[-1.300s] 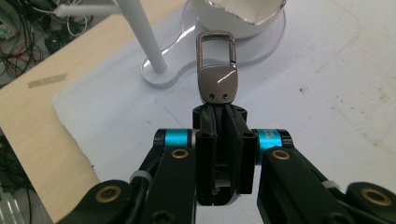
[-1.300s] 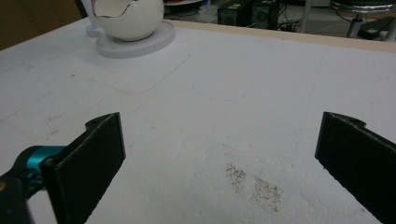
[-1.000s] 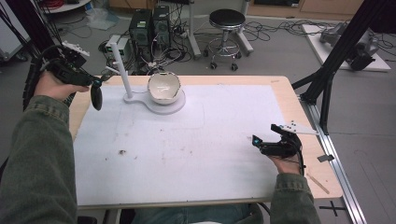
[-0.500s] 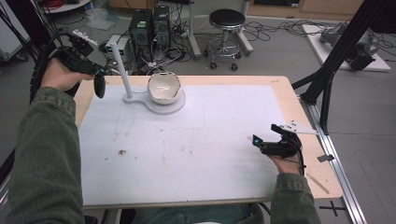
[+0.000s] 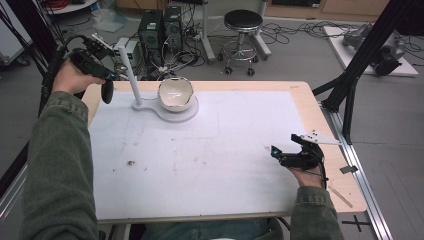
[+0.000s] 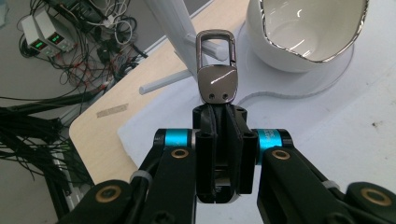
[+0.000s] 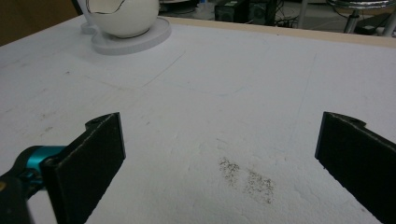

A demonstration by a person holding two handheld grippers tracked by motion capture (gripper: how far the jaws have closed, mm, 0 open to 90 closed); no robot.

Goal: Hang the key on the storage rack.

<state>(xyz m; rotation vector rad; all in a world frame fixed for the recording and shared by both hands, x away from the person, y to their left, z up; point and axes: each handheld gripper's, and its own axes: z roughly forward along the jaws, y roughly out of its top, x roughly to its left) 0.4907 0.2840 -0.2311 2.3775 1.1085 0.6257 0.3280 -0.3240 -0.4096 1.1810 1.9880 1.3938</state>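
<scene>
My left gripper (image 5: 111,75) hovers over the table's far left corner, shut on a key fob. The fob's metal snap hook (image 6: 215,70) sticks out past the closed jaws (image 6: 218,116), and its dark strap (image 5: 106,92) hangs below the hand. The hook points at the slanted post (image 6: 175,28) of a white stand (image 5: 131,75), close to one of its pegs. A white bowl (image 5: 175,93) with a dark rim (image 6: 308,32) sits on the stand's round base. My right gripper (image 5: 280,152) rests low at the table's right side, its jaws (image 7: 219,154) open with nothing between them.
A white sheet (image 5: 210,150) covers most of the wooden table (image 5: 300,95). Small dark specks (image 7: 247,179) lie on it in front of the right gripper. Beyond the far edge are a stool (image 5: 242,22), computer boxes (image 5: 160,25) and floor cables.
My left hand has carried the fob toward the far side and slightly right, closer to the stand's post. The right gripper has stayed where it was.
</scene>
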